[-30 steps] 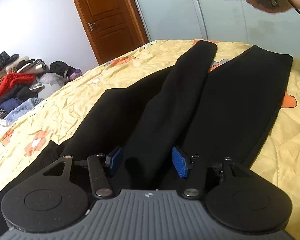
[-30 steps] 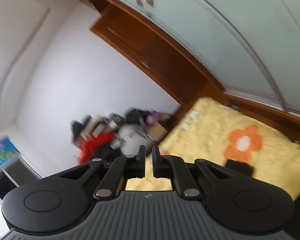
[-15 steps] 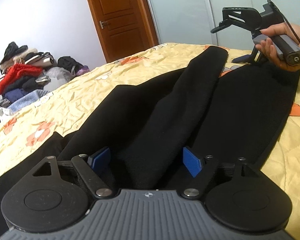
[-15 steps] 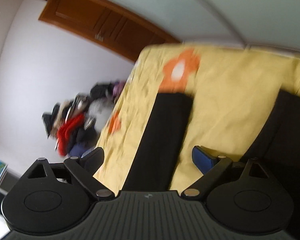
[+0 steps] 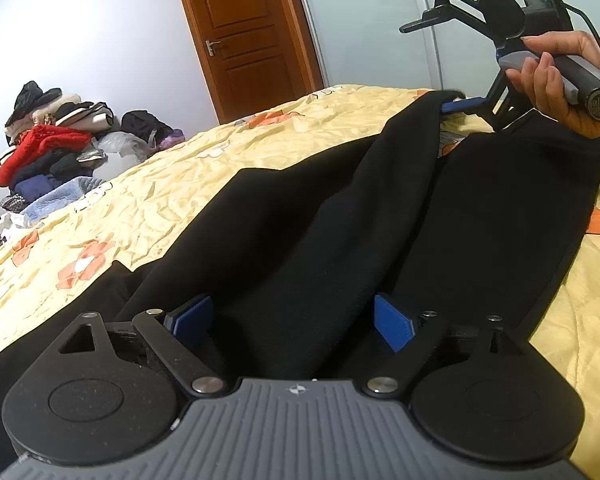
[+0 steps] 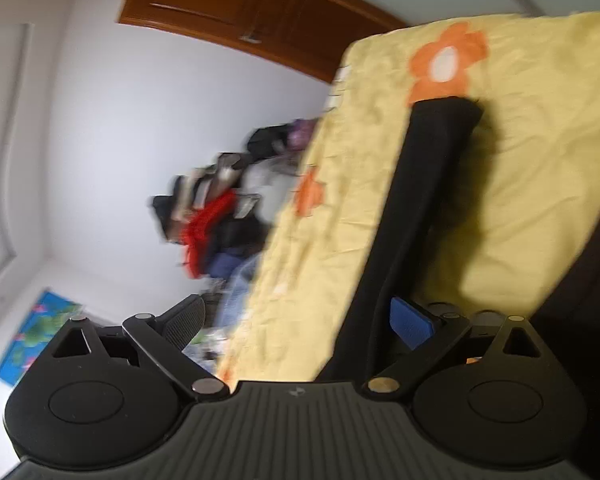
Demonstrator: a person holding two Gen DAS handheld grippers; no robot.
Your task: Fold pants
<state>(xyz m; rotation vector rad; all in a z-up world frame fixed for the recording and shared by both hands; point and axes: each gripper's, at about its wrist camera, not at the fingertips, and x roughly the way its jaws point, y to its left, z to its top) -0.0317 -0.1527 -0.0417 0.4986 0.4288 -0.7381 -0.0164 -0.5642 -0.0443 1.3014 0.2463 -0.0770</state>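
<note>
Open yellow bed [image 5: 188, 184] left of the pants [image 5: 340, 232]; clothes pile [image 5: 52, 136] heaped beyond its edge; door [image 5: 244, 36] shut.

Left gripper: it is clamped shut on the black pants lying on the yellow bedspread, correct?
Not quite. In the left wrist view the left gripper is open, its blue pads set wide apart with the black pants between them. The pants do lie on the yellow bedspread.

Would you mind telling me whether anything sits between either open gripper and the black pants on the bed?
Nothing visible does. The left gripper is open with the pants bunched between its pads. The right gripper, also open, is right at the hem of one leg, with only the yellow bedspread beyond.
</note>
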